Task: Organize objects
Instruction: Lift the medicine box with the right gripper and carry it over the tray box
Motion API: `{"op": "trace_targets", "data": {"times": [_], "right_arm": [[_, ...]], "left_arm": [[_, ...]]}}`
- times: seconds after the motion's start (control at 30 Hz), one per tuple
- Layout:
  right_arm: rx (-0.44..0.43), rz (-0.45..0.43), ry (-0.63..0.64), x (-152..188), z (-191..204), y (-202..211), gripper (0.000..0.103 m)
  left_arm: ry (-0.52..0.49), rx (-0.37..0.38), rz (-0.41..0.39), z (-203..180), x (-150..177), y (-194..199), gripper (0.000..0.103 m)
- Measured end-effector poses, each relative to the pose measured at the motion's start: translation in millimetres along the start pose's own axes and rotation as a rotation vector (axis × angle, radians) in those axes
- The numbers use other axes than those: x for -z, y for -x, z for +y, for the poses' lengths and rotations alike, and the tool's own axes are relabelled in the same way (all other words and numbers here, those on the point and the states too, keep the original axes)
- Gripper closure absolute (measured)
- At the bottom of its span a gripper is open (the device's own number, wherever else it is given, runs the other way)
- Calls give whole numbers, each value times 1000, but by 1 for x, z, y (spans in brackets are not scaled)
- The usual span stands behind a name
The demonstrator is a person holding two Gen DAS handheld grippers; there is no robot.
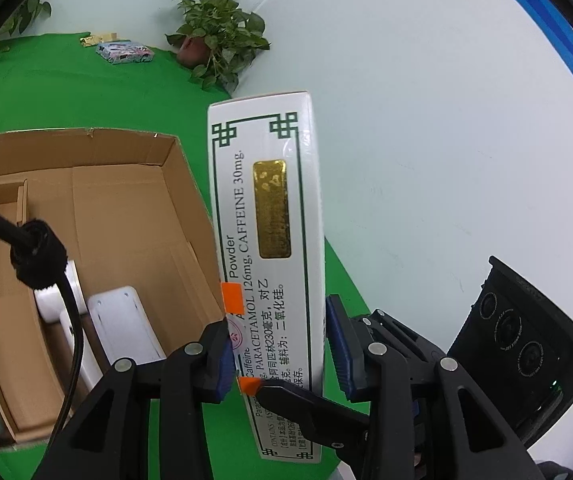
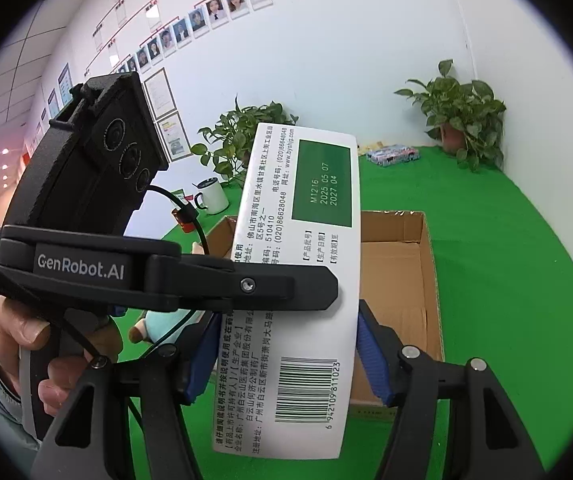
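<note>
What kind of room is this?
Probably an office set up for recording: staff photos and certificates hang on the wall, and a table with a green cloth holds potted plants.

From my left wrist, the medicine box (image 1: 266, 248) stands at centre between my fingers; the cardboard box (image 1: 126, 200) lies at nine o'clock, a potted plant (image 1: 218, 36) at twelve behind it.

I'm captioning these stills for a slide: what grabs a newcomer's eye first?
A white medicine box fills the centre of both views, clamped by both hand-held grippers: the left hand-held gripper and the right hand-held gripper. Behind it an open cardboard box sits on bright green cloth.
</note>
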State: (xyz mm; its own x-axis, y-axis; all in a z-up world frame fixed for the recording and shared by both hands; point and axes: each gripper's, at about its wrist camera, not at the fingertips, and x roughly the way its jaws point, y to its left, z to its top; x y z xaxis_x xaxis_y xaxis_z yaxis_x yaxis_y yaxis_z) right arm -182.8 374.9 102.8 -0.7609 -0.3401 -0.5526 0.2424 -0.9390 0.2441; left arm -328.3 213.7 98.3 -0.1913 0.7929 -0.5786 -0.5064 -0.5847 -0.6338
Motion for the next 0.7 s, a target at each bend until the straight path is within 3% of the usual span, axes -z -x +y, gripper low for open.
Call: {"op": "trace_targets", "data": {"times": [0.2, 0.5, 0.7], "right_arm": [[-32, 95, -45, -9, -26, -36, 42], [-73, 281, -142, 7, -67, -97, 42], [-39, 356, -169, 23, -83, -121, 42]], "left_arm": [[70, 3, 43, 41, -19, -27, 68], [175, -13, 136, 108, -15, -85, 68], [241, 22, 186, 139, -16, -119, 68]]}}
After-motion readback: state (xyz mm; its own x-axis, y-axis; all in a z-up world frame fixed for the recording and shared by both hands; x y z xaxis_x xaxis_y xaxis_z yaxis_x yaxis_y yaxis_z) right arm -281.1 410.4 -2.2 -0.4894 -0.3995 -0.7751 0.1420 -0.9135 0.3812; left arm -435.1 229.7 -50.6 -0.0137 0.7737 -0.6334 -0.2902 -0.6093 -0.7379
